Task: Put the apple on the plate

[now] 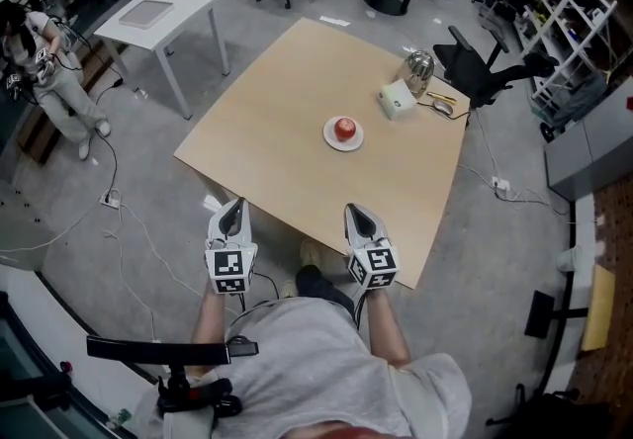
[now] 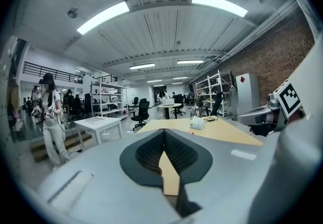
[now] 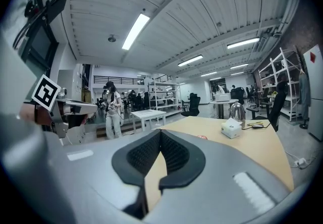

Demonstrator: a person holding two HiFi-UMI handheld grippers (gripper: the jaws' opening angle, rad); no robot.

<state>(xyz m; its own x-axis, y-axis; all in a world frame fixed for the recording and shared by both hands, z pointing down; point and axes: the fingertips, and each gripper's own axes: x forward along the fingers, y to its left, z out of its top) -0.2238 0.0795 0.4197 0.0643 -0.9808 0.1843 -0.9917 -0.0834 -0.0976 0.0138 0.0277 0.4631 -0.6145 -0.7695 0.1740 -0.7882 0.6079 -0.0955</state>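
Apple (image 1: 344, 129): sits on the white plate (image 1: 329, 139), mid-table (image 1: 267, 121).
Left gripper (image 1: 234, 204): jaws pressed together, empty, at the table's near edge.
Right gripper (image 1: 357, 211): likewise closed, empty, well apart from the apple.

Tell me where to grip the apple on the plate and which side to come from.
Grip the apple across its widest middle, coming from the near table edge with the right gripper, the closer one, shut now. It is round and alone on the low plate, so its sides are likely free.
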